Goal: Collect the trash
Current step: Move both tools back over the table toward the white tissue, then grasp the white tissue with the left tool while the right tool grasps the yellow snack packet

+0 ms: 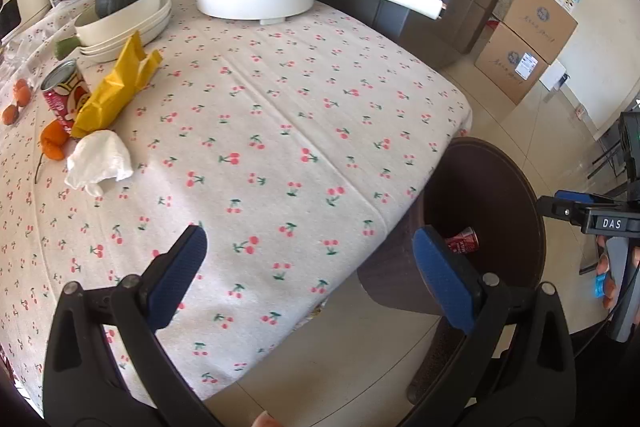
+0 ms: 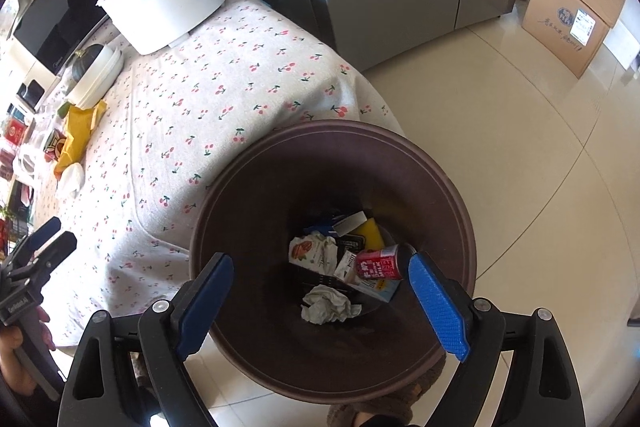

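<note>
1. The trash left to collect sits at the far left of the cherry-print tablecloth [image 1: 304, 131]: a crumpled white paper tissue [image 1: 100, 161], a crinkled yellow plastic wrapper [image 1: 116, 87] leaning on a red printed tin can [image 1: 64, 95], and orange peel scraps [image 1: 54, 143] just beside them.
2. The tissue is probably very light and soft; it should squash flat, so a pinch across its bulging middle would likely hold.
3. The wrapper looks light, springy and somewhat slick; clamping a folded ridge near its centre seems safer than taking a loose edge.
4. The can is stiff and round, likely empty and light; gripping across its side wall at mid-height should keep it from rolling out.
5. The peel is small and limp, so it wants a low, flat approach.
6. The round dark-brown waste bin [image 2: 460, 187] stands on the floor against the table corner, already holding a red milk can [image 2: 378, 261], crumpled paper [image 2: 328, 305] and cartons.
7. The left gripper [image 1: 310, 247] hovers over the near table edge, tilted down and forward, fingers spread wide with nothing between them; the trash lies well apart, ahead and to its left.
8. The right gripper [image 2: 320, 267] points down into the bin mouth, fingers likewise parted wide and empty.
</note>
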`<state>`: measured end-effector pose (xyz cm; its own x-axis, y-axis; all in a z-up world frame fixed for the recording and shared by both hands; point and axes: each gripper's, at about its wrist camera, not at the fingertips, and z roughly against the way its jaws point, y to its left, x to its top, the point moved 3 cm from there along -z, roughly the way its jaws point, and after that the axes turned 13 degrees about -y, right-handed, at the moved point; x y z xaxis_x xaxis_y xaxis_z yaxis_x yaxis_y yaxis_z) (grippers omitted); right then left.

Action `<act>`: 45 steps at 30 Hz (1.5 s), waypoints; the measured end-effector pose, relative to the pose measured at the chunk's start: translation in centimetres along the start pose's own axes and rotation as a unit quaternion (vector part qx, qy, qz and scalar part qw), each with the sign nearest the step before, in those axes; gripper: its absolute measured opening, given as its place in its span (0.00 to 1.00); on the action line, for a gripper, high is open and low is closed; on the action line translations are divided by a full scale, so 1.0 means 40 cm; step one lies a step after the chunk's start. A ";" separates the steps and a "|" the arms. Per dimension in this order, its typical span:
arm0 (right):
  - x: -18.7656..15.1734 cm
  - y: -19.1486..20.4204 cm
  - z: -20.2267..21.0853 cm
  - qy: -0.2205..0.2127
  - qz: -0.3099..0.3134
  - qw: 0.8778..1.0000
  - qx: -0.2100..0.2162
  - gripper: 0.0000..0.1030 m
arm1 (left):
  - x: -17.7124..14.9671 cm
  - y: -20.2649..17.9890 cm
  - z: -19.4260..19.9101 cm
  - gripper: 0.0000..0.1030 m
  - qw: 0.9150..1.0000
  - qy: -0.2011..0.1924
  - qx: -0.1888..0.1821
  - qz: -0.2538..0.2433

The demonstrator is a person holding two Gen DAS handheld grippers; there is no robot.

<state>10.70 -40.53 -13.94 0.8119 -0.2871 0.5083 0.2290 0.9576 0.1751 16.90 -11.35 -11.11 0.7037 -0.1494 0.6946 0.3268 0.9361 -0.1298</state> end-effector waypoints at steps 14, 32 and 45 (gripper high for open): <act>0.098 0.226 -0.076 0.004 0.062 0.997 0.036 0.89 | 0.042 0.331 -0.039 1.00 0.989 -0.004 0.129 0.065; 0.143 0.339 -0.143 0.016 0.074 0.996 0.044 0.89 | 0.046 0.420 -0.184 0.71 0.987 0.001 0.136 0.087; 0.134 0.443 -0.147 0.009 0.071 0.996 0.059 0.89 | 0.034 0.457 -0.097 0.32 0.988 -0.006 0.086 0.130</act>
<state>22.26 -24.94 -13.07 0.8416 -0.1472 0.5197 0.0467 0.9784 0.2014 26.29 4.34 -15.27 0.7420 0.1069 0.6618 0.0228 0.9826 -0.1843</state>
